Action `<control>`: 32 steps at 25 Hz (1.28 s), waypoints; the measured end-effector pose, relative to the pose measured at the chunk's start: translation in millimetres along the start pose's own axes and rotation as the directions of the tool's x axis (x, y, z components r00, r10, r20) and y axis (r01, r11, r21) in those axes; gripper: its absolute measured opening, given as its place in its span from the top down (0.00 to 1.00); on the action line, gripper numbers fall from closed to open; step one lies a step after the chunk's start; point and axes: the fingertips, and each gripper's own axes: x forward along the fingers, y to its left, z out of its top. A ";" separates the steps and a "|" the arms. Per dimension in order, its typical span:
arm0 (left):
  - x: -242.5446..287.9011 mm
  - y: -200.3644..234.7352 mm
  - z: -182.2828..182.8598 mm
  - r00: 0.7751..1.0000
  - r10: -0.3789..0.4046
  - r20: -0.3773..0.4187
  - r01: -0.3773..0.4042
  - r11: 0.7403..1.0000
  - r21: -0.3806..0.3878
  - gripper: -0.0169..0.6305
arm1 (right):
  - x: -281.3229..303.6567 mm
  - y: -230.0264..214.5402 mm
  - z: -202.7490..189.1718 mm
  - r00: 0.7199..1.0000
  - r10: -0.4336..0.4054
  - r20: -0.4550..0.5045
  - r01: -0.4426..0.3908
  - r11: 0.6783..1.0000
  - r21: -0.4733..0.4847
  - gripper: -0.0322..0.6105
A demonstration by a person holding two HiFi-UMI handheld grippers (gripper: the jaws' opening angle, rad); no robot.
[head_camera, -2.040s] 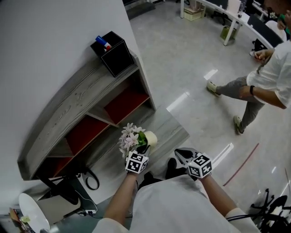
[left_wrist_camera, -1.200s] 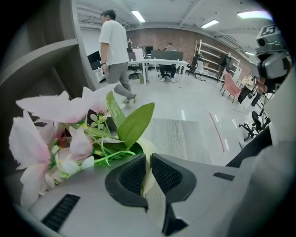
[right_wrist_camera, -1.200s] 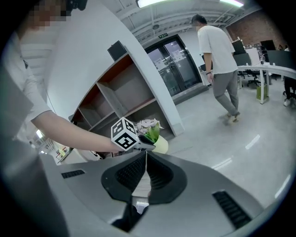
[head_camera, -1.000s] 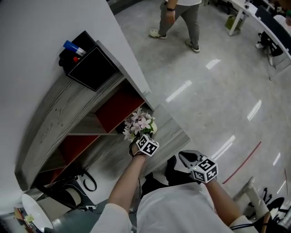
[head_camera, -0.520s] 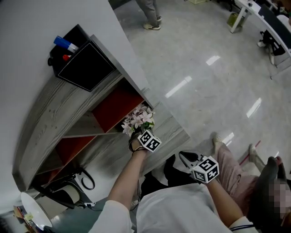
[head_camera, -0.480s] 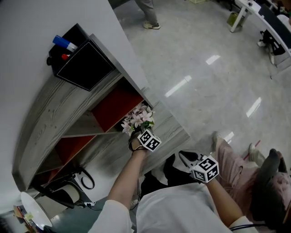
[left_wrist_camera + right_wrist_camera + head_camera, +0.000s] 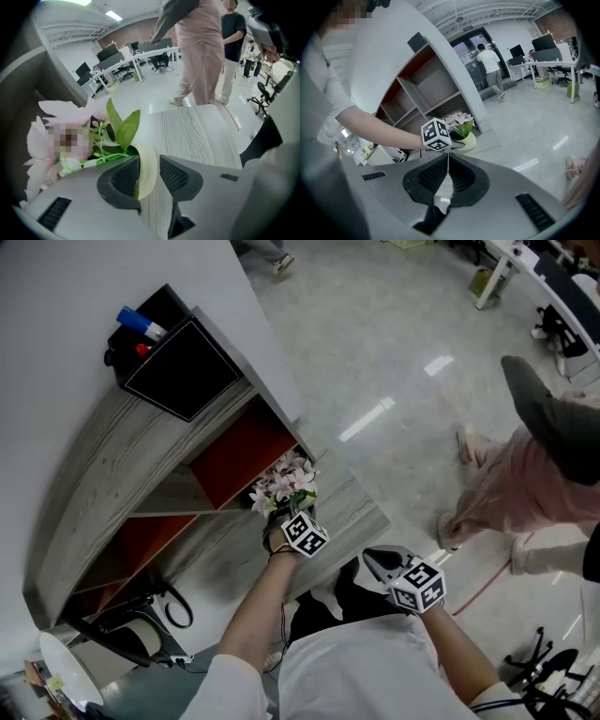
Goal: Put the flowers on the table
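left gripper (image 7: 149, 161): jaws have just been opening, now spread, cream pot (image 7: 147, 183) rim between them, unpinched | right gripper (image 7: 448, 161): jaws pressed together, empty | flowers (image 7: 286, 486): in pot, upright on grey counter (image 7: 354, 507), centre of head view, beside the shelf (image 7: 234, 451)

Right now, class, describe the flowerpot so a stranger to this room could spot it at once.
Find the curved grey shelf unit with red-backed compartments against the white wall. On the low grey table at its end stands the flowerpot. It is the only plant: a round cream pot of pale pink flowers, unlike the black box atop the shelf.
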 end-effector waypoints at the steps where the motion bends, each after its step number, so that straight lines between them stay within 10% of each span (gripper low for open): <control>1: -1.8 1.5 0.5 1.000 0.004 0.011 -0.004 1.000 0.000 0.77 | 0.9 1.7 0.2 1.000 0.003 -0.001 -0.003 1.000 -0.004 0.92; 19: -125.5 -0.4 5.4 0.959 0.138 0.247 -0.096 0.980 -0.176 0.87 | -7.8 55.5 1.4 0.999 -0.004 0.050 0.008 0.997 -0.083 0.92; 32: -242.5 -67.5 -48.2 0.909 0.053 0.414 0.087 0.946 -0.312 0.96 | -19.8 139.7 -30.1 0.995 -0.044 0.091 0.057 0.988 -0.144 0.92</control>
